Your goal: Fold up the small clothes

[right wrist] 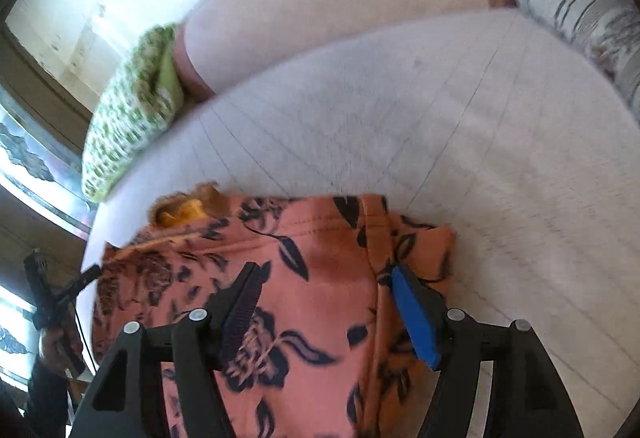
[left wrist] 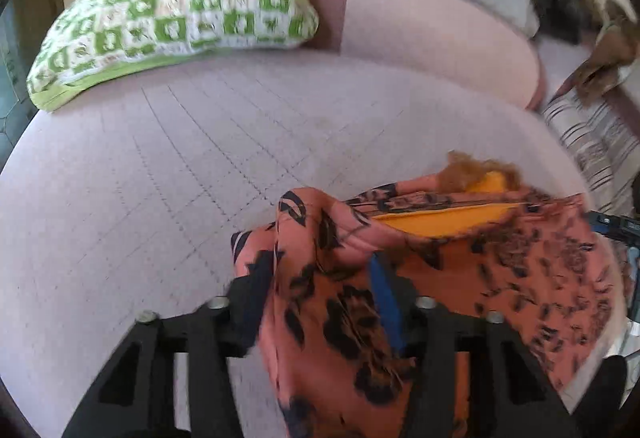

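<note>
Clothing: 1 small garment (left wrist: pixel 460 278), salmon-orange fabric w/ dark floral print & yellow-orange lining showing at its far edge, lies bunched on the pale quilted bed (left wrist: pixel 160 178), toward the near edge. Same garment (right wrist: pixel 304 250) fills the lower middle of the right wrist view, partly folded, w/ a seam ridge running front to back.

Left hand-held gripper (left wrist: pixel 320 294): fabric is draped up between & over its 2 fingers, blue pad (left wrist: pixel 386 302) partly visible through the folds; fingers stand a little apart w/ cloth bunched in the gap — looks to be pinching the garment, though the contact itself is hidden by cloth.

Right hand-held gripper (right wrist: pixel 328 302): 2 fingers spread wide, 1 dark pad (right wrist: pixel 240 310) & 1 blue pad (right wrist: pixel 414 318), both just above or resting on the garment, nothing clamped between.

Also on the bed: 1 green-and-white checked cushion (left wrist: pixel 180 10) at far left, 1 long pale pink bolster (left wrist: pixel 432 22) along the back, 1 striped cushion (left wrist: pixel 592 154) at far right. Left gripper's body (right wrist: pixel 52 290) shows at the left rim of the right wrist view. Both views are motion-blurred.
</note>
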A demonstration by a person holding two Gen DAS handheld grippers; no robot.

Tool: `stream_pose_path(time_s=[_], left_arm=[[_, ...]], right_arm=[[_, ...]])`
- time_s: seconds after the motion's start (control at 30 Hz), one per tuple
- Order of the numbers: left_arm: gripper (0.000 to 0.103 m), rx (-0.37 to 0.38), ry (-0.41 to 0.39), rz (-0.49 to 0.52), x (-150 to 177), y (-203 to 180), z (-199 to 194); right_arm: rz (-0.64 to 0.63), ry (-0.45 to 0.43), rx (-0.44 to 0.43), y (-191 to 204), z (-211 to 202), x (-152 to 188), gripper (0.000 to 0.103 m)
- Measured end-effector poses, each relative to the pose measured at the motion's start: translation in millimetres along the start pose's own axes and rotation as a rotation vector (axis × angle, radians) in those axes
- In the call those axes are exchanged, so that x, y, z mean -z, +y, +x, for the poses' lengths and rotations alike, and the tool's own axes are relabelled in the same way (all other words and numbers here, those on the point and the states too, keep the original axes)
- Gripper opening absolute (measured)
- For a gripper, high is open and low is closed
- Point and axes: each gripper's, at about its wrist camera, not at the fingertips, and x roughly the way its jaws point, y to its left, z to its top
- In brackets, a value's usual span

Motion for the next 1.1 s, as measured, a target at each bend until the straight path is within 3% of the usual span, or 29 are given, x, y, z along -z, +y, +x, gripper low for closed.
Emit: stream_pose_path(time_s=[0.03,0.1,0.17,0.2,0.27,0.33,0.4,0.47,0.53,0.57,0.6,0.63,0.67,0.7,0.73,0.9,0.93,0.97,1.0,1.03,1.1], left_arm=[[0.042,0.01,0.017,-0.012,-4,2,7],[0.041,0.017,0.009,-0.027,-10,4,11],[0.025,0.029,0.024,-0.029,-13,6,17],[0.006,0.009,0.041,-0.028,-10,7,15],[0.006,0.001,0.039,-0.077,-10,14,17],[0.005,-0.038,-0.016,-0.126,-7,21,5],[0.005,-0.045,-0.037,-0.132,-2,22,-1],[0.006,-0.072,-0.002,-0.145,5,26,11],[0.009,-0.05,0.005,-0.199,9,33,13],[0.01,-0.032,0.002,-0.211,7,34,12],[0.021,-0.007,0.007,-0.208,4,34,11],[0.036,0.011,0.004,-0.197,2,33,9],[0.042,0.021,-0.014,-0.173,0,30,5],[0.046,0.016,-0.028,-0.152,-1,29,2],[0.046,0.007,-0.034,-0.137,-1,27,0],[0.045,0.006,-0.008,-0.116,2,23,7],[0.035,-0.002,0.003,-0.107,0,23,12],[0.031,-0.023,0.011,-0.097,-1,22,16],[0.023,-0.033,0.01,-0.102,-4,24,17],[0.015,-0.044,0.008,-0.105,-5,25,15],[0.013,-0.036,-0.003,-0.086,-7,26,7]], right_arm=[[0.004,0.017,0.002,1,9,1,0.055],[0.016,0.026,-0.003,4,19,1,0.039],[0.011,0.037,-0.015,3,22,3,0.038],[0.003,0.044,-0.014,4,23,3,0.036],[0.017,0.072,-0.014,-4,28,4,0.027],[0.034,0.043,-0.015,-3,21,3,0.015],[0.037,-0.029,-0.021,0,4,0,0.013],[0.054,-0.021,0.008,-6,11,-2,0.013],[0.091,0.054,0.018,-16,34,3,0.015],[0.103,0.031,0.008,-16,33,5,0.016],[0.114,0.002,-0.006,-18,27,6,0.018],[0.125,-0.033,-0.033,-18,19,8,0.031],[0.124,-0.046,-0.048,-17,14,8,0.041],[0.12,-0.058,-0.055,-14,10,7,0.072],[0.112,-0.084,-0.053,-11,5,6,0.079],[0.087,-0.073,-0.037,-6,13,-6,0.079],[0.075,-0.047,-0.023,-5,21,-8,0.074],[0.063,0.014,0.002,-4,34,-9,0.06],[0.069,0.065,0.01,-5,44,-9,0.017],[0.065,0.059,0.018,-6,41,-8,0.015],[0.021,-0.024,0.05,6,18,-7,0.01]])
